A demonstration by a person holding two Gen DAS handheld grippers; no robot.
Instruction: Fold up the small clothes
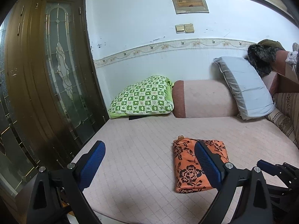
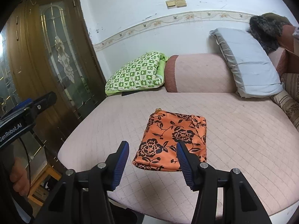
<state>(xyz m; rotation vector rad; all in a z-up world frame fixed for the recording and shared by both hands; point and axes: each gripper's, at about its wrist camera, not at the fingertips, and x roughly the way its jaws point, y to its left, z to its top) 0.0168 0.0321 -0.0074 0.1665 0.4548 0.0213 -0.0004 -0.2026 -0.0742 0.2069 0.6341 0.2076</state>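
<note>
Two grippers are held above the near edge of a pink bed [image 2: 243, 130]. The left gripper [image 1: 149, 160] is spread very wide and nothing is held in it. The right gripper [image 2: 152, 160] is half open and empty too. A folded orange cloth with black flowers [image 2: 172, 140] is laid flat just past them. Farther back, a green checked pillow [image 2: 134, 72] and a grey pillow [image 2: 248, 63] are seen by the wall.

Domestic room, probably a bedroom or sitting room: pink quilted mattress [image 2: 233, 123], green checked pillow [image 2: 136, 72], grey pillow [image 2: 250, 63], wooden door with leaded glass [image 2: 58, 43], wall switches [image 2: 176, 2], floral wall border [image 2: 186, 16].
</note>
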